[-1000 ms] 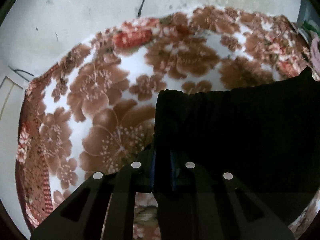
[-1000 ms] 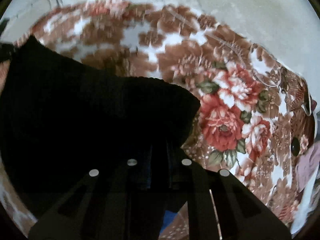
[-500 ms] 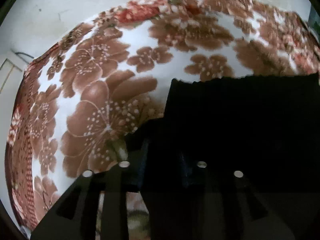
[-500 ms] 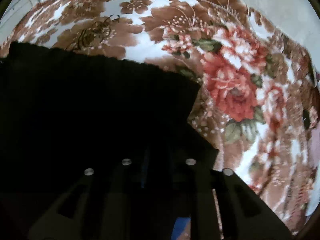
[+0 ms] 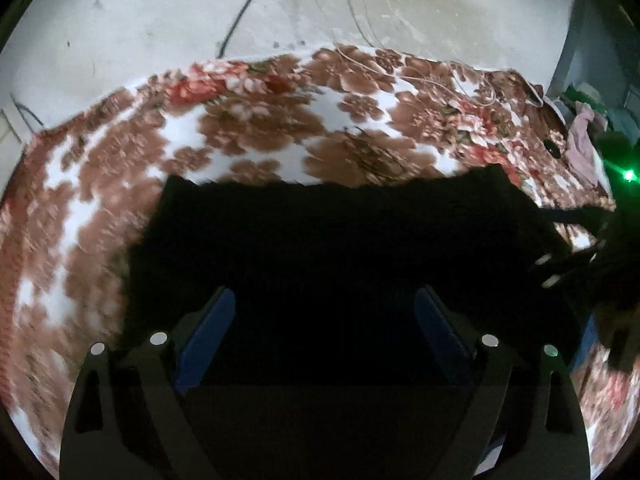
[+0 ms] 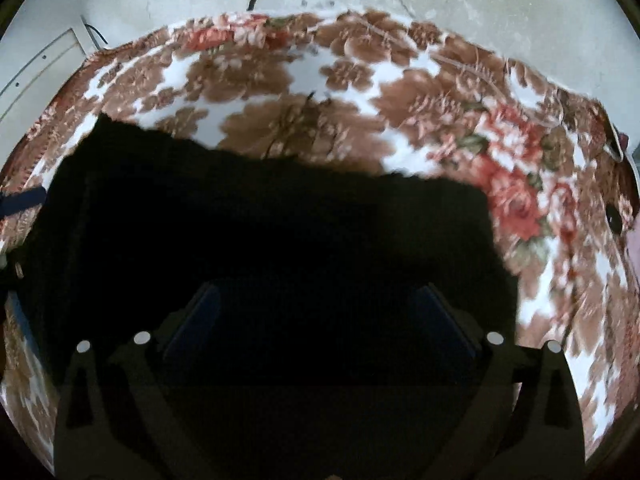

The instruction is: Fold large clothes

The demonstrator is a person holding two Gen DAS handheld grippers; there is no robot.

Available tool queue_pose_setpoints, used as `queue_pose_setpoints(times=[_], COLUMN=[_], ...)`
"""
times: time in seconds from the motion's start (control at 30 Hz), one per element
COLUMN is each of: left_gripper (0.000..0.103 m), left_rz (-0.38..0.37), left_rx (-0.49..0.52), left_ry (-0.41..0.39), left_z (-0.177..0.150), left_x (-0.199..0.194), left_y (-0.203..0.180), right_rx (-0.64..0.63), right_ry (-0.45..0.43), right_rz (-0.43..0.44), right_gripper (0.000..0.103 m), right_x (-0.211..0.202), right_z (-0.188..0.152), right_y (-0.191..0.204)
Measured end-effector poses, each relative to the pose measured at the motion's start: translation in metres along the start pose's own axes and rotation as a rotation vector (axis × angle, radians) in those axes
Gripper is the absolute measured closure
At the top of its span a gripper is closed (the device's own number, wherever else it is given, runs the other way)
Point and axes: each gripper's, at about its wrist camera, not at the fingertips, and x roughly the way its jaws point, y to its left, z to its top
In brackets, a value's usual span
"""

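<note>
**Both grippers open above the black garment on the flowered blanket**

The flowered blanket covered most of both views. It lay on a pale floor, and its pattern was brown and red blossoms on white. On top of it lay the black garment, spread flat as a wide dark shape with a nearly straight far edge. In the right wrist view the same garment filled the middle and lower part, and its far edge was a little uneven.

The left gripper pointed forward and down over the near part of the garment. Its jaws stood wide apart, and the blue pads were on both sides with only dark cloth showing between them. They held nothing. The right gripper had the same pose over the garment: the jaws were spread wide, and nothing was pinched between the pads. Whether the fingertips touched the cloth, I cannot tell, because everything there was very dark.

In the left wrist view, the right gripper showed at the right edge, beside the garment's right end. Behind it, a pile of clothes lay at the blanket's far right corner. A thin dark cable ran over the floor beyond the blanket.
</note>
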Motion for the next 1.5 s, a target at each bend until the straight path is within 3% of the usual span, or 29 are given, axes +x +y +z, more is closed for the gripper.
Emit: queue_pose_setpoints(times=[0.1,0.23,0.6,0.73,0.87,1.03,1.2,1.37,1.5], left_gripper=[0.012,0.012,0.009,0.009,0.01,0.006,0.006,0.006,0.006], left_rz=[0.001,0.079,0.169,0.211,0.183,0.034,-0.045,-0.079,-0.162], left_rx=[-0.003,0.075,0.016,-0.049,-0.089,-0.311,-0.561,-0.691,-0.77], left_ry=[0.007,0.038,0.087,0.086,0.05,-0.051,-0.07,-0.064,-0.089], left_z=[-0.012,-0.03,-0.06,-0.07,-0.067,-0.077,-0.133,-0.187,-0.211], left_x=[0.016,0.034,0.024,0.018,-0.004,-0.069,-0.108,-0.108,-0.093], left_y=[-0.017,-0.015,0.065,0.088,0.089,0.097,0.094,0.082,0.08], right_rx=[-0.009,-0.048,0.023,0.038,0.079,0.156,0.151,0.125,0.113], right_ry=[-0.012,-0.024,0.027,0.032,0.036,-0.008,-0.033,-0.021,-0.017], right_rz=[-0.042,-0.078,-0.206,-0.205,-0.209,-0.111,-0.052,-0.026,-0.019], right_gripper=[0.005,0.005,0.005,0.005,0.005,0.005,0.005,0.005,0.005], right_x=[0.009,0.017,0.018,0.017,0.004,-0.031,-0.056,-0.063,-0.068], right_z=[-0.012,-0.026,-0.063,-0.075,-0.072,-0.067,-0.066,-0.07,-0.077], right_y=[0.012,0.005,-0.09,-0.109,-0.105,-0.083,-0.047,-0.017,-0.007])
